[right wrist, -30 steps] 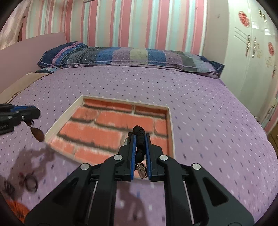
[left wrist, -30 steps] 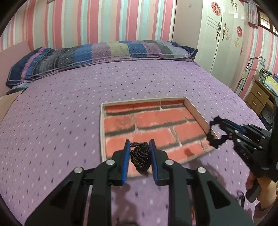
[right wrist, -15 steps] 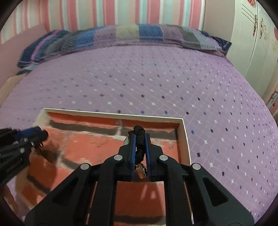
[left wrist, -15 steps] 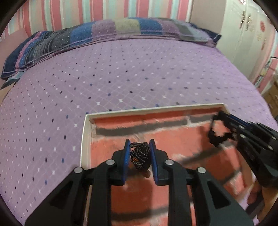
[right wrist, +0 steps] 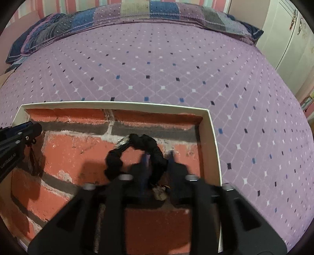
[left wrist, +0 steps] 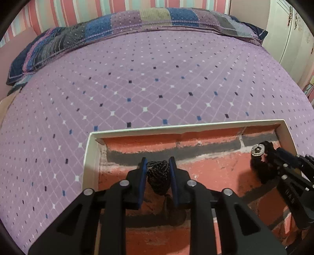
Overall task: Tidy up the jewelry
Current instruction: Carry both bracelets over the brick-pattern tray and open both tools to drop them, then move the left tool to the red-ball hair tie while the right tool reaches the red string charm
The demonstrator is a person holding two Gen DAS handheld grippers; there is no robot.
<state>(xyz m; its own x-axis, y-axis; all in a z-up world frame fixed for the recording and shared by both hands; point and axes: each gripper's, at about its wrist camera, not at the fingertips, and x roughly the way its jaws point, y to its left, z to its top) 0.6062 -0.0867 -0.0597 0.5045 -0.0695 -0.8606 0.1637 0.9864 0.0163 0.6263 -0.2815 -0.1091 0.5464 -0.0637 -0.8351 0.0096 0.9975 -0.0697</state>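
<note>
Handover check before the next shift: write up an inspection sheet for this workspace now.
Surface: bed with a purple diamond-pattern cover.
Job's things: white-rimmed tray with a brick-print lining, lying on the cover; black chain; black bracelet with a silver charm, looped over the tray floor.
Clutter: nothing seen.
Grippers: left hand-held gripper is shut on the black chain above the tray's left part; right hand-held gripper is at the bracelet, too blurred to tell its grip.
Cables: nothing seen.
Surroundings: patchwork pillow, striped wall, white wardrobe.
</note>
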